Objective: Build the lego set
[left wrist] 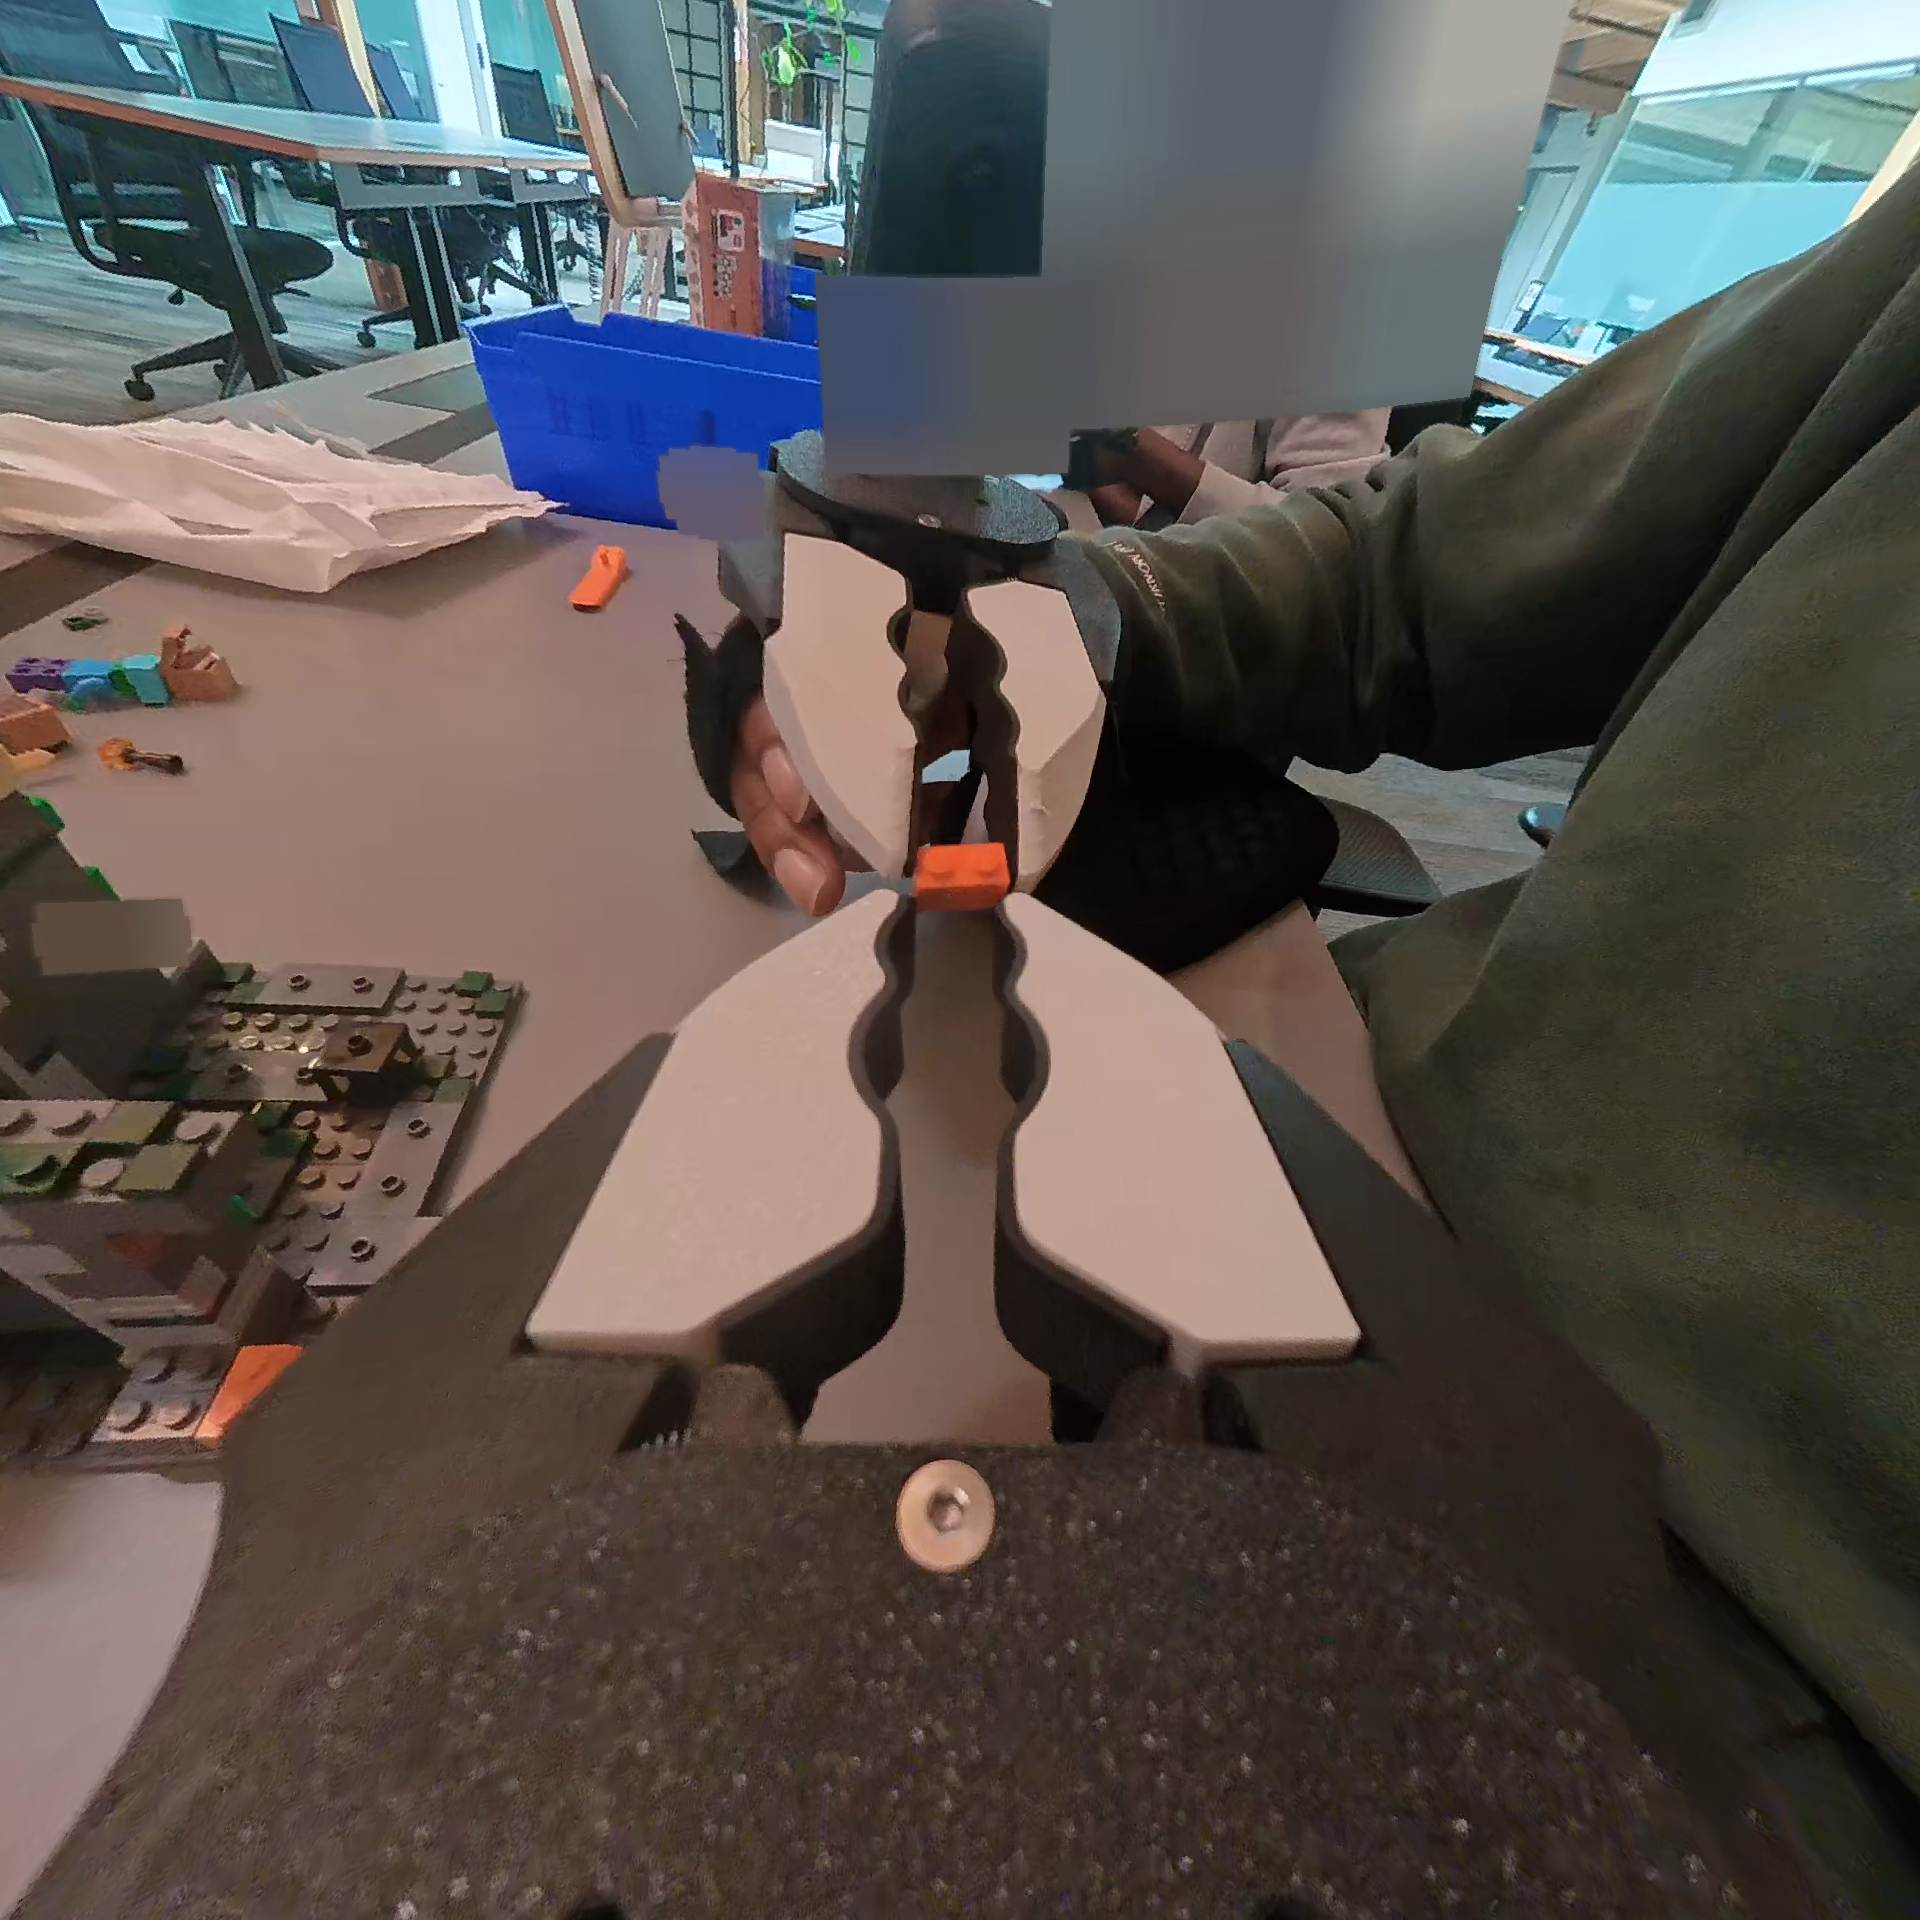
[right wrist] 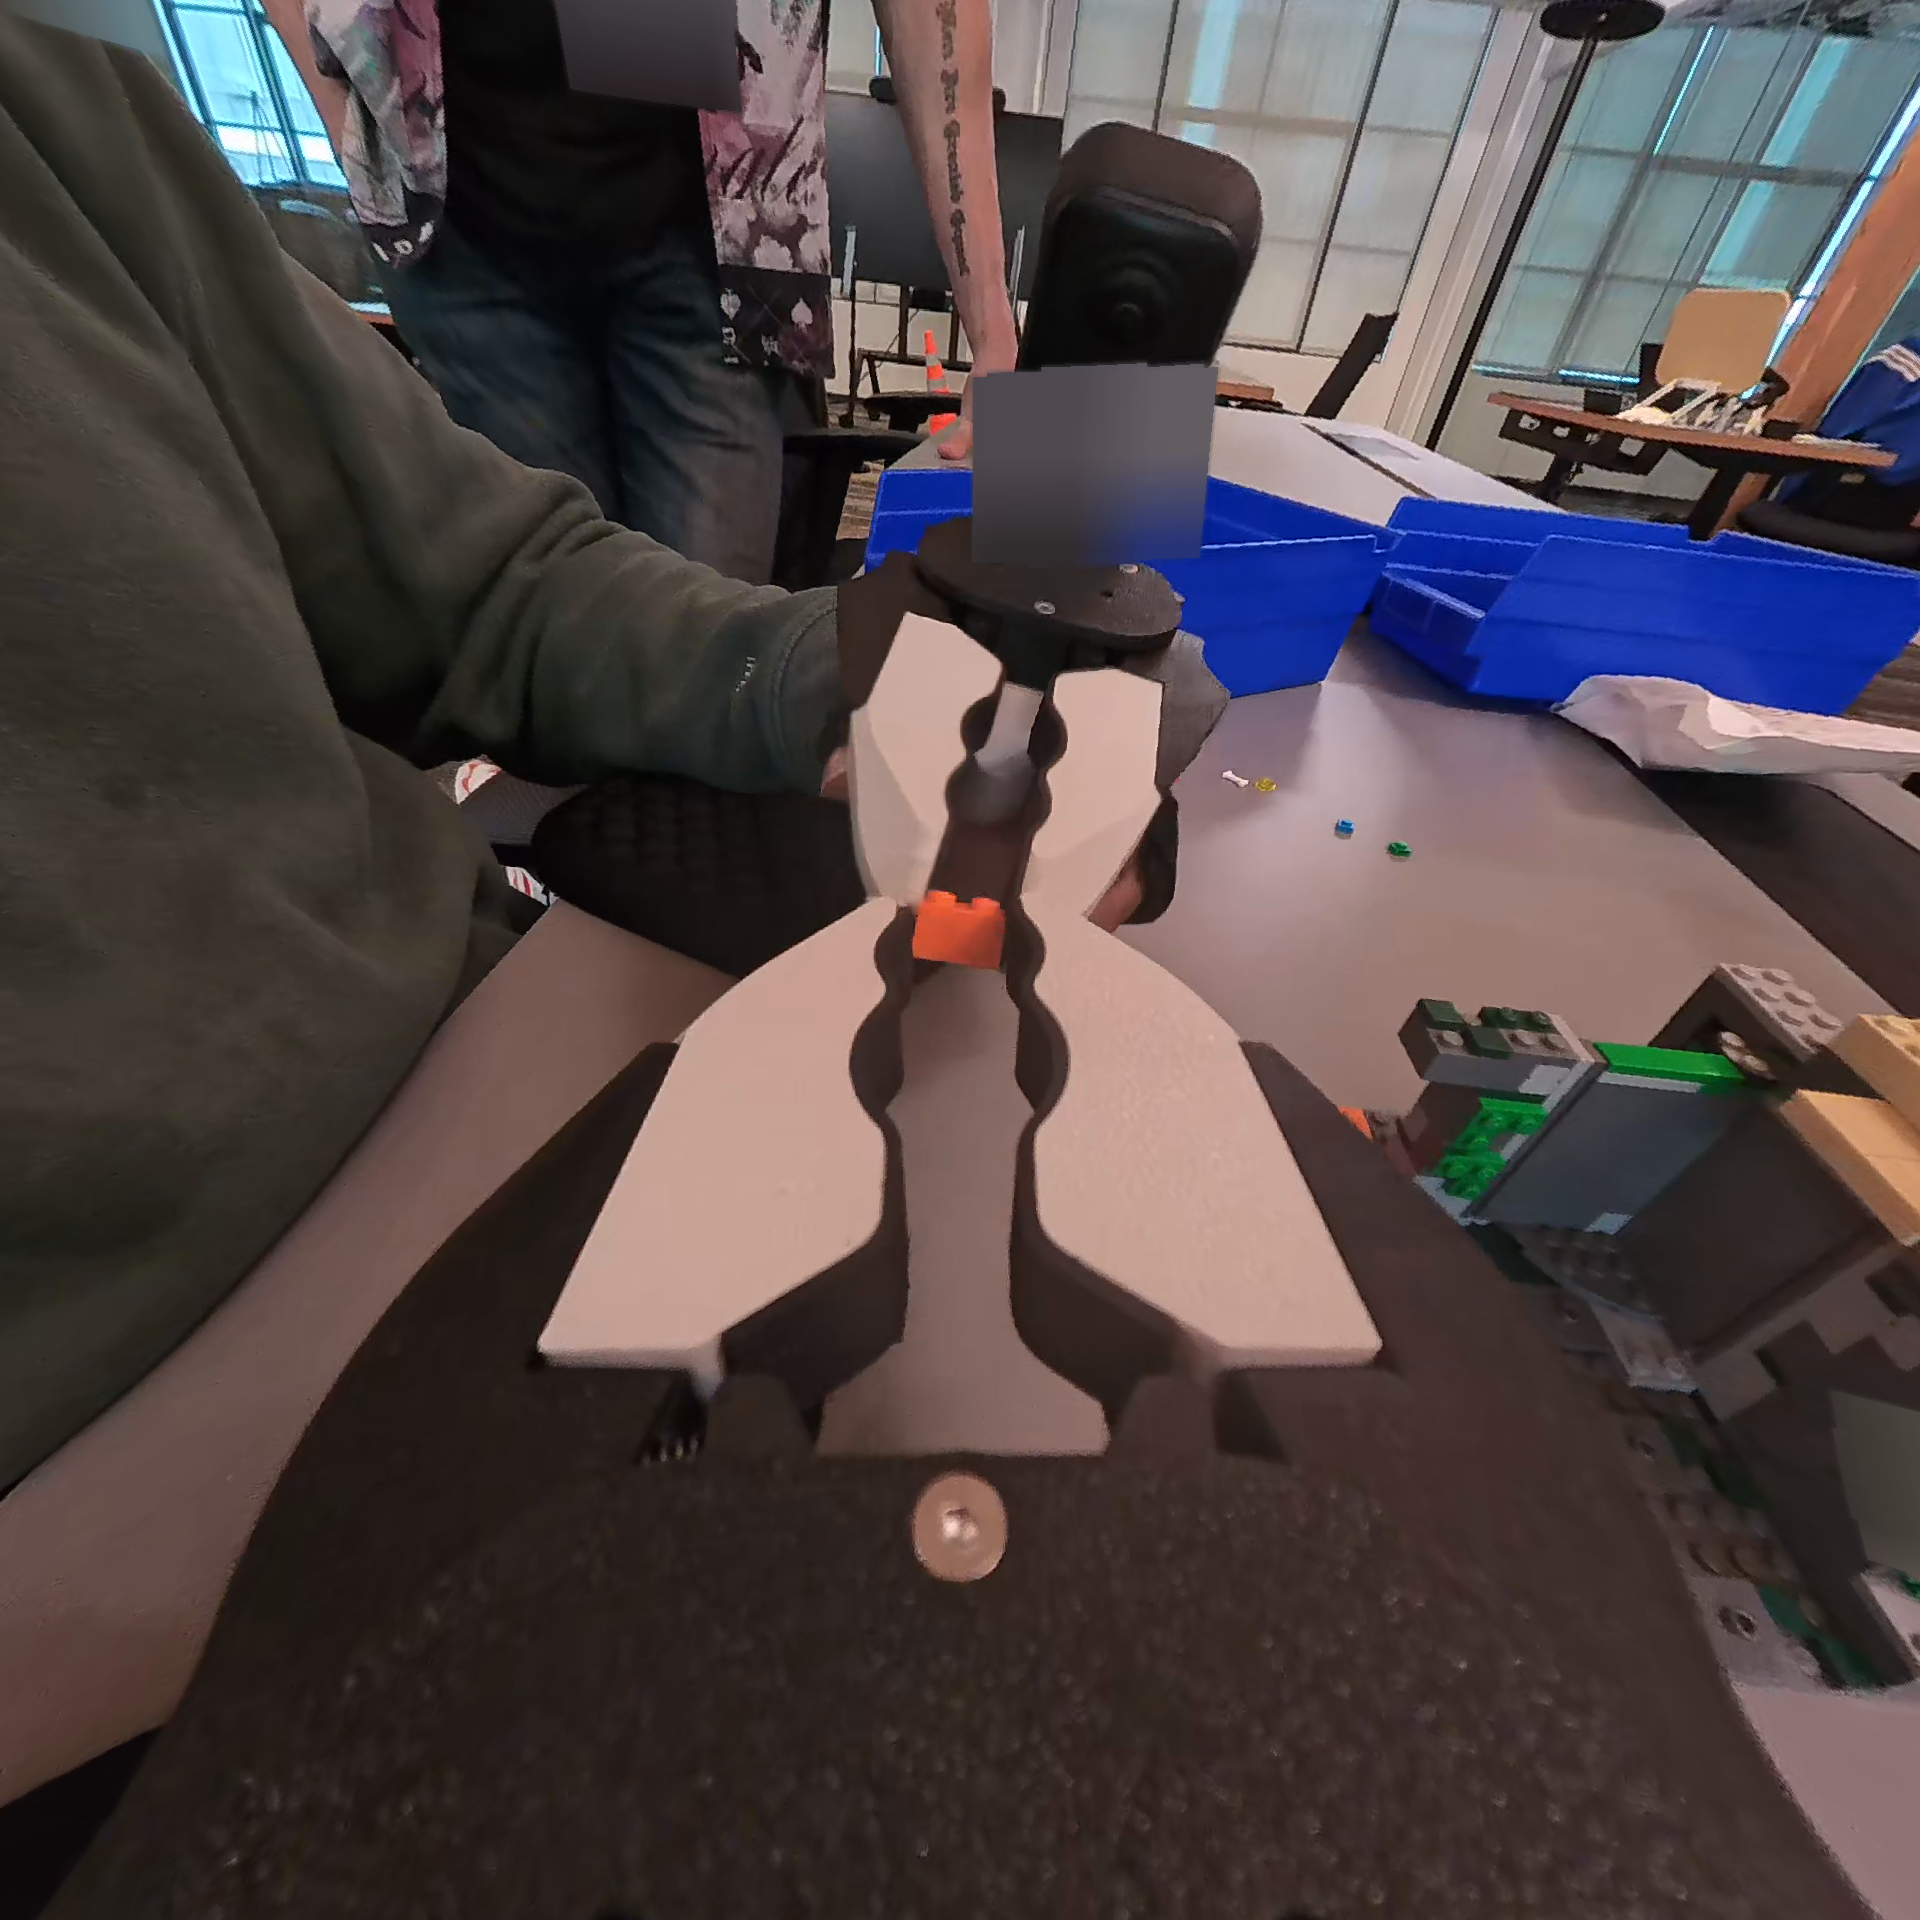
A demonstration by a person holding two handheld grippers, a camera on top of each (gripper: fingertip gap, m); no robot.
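Where both tips meet, orange brick (left wrist: 961, 876) pinched between left gripper (left wrist: 956, 902) and right gripper (right wrist: 951, 935).

Open-plan office: long desks (left wrist: 312, 135), swivel chairs (left wrist: 208, 260), glass partitions (right wrist: 1662, 208).

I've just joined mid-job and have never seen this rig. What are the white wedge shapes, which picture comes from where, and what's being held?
There is no robot arm: a person holds a hand-held gripper in each hand. The white wedges are its two fingers, seen by a camera mounted behind them.

The left wrist view looks along the left hand-held gripper; the right wrist view looks along the right hand-held gripper. The two point tip to tip, so each picture shows the other one facing it.

Between the tips is a small orange brick. Both pairs of fingers meet at it; which pair actually grips it I cannot tell.

On the grey table stand a partly built grey-green lego model, loose pieces, white paper bags and blue bins.
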